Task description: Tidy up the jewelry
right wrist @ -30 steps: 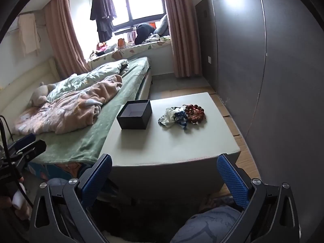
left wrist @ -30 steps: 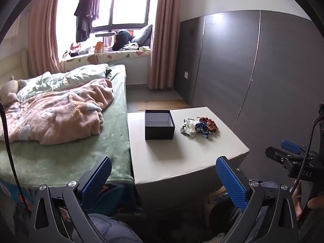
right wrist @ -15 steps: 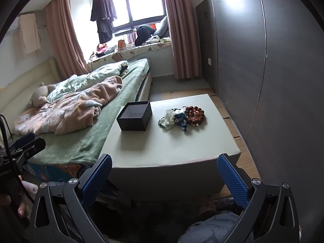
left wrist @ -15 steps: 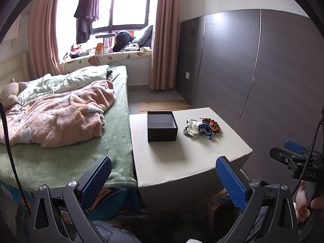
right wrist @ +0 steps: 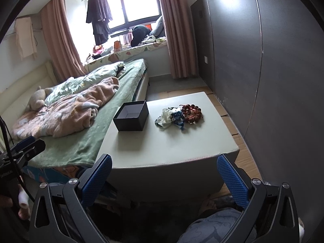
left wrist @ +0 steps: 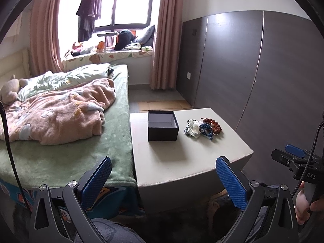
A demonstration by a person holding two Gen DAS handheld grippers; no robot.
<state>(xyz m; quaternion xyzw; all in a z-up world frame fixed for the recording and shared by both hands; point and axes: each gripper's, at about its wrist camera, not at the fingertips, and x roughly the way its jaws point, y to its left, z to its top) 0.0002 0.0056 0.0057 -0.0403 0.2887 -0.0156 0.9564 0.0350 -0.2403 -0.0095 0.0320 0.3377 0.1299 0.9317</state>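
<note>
A pile of jewelry (left wrist: 202, 128) with red-brown beads, a blue piece and a whitish piece lies on a pale low table (left wrist: 182, 162); the pile also shows in the right wrist view (right wrist: 179, 115). An open, empty black box (left wrist: 162, 125) stands just left of the pile, also in the right wrist view (right wrist: 131, 118). My left gripper (left wrist: 164, 178) is open and empty, short of the table's near edge. My right gripper (right wrist: 165, 175) is open and empty, also in front of the near edge (right wrist: 168, 160).
A bed (left wrist: 66, 141) with a green sheet and pink blanket (left wrist: 56, 113) adjoins the table's left side. A dark grey wardrobe wall (left wrist: 253, 70) runs along the right. Each gripper shows at the edge of the other's view, the right one (left wrist: 297, 160) and the left one (right wrist: 24, 147).
Both grippers have risen and moved slightly closer to the table. Their jaws stay open. The box and jewelry have not moved.
</note>
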